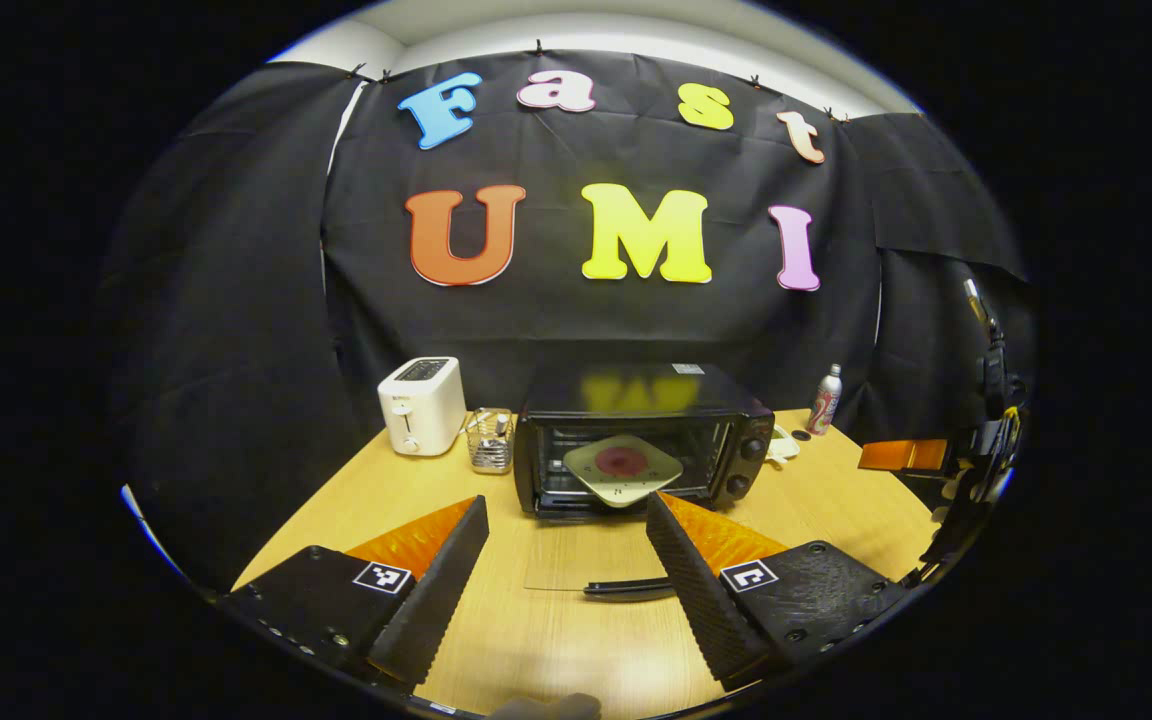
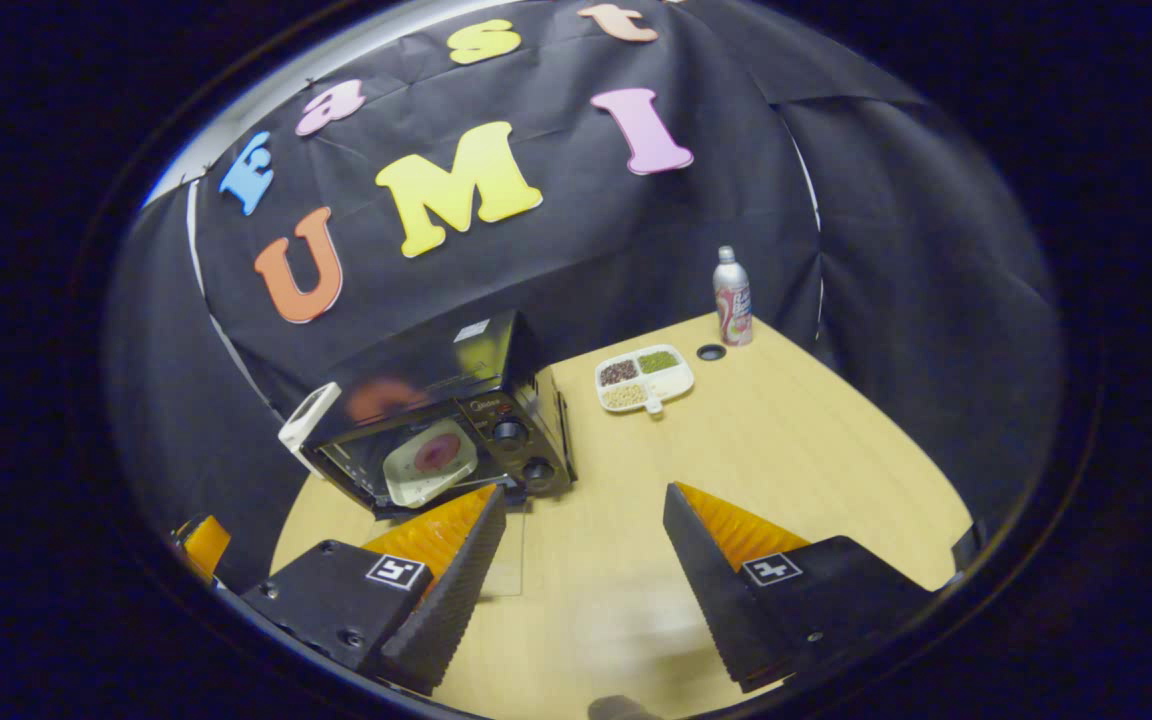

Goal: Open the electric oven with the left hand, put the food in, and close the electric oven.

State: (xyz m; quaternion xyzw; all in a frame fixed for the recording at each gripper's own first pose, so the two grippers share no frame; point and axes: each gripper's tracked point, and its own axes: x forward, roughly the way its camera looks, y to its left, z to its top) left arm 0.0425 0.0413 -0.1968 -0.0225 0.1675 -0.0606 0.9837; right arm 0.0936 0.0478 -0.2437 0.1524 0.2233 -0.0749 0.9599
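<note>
Gaping wide, both claws, left (image 1: pixel 566 535) and right (image 2: pixel 584 525), before the oven (image 1: pixel 641 440) with plated food (image 1: pixel 621 465).

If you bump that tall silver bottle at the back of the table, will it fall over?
Probably. The silver bottle stands upright, tall and narrow on a small base, so a bump high up would likely tip it. Its round body suggests it would then roll across the smooth wooden table, where nothing close by would stop it.
</note>
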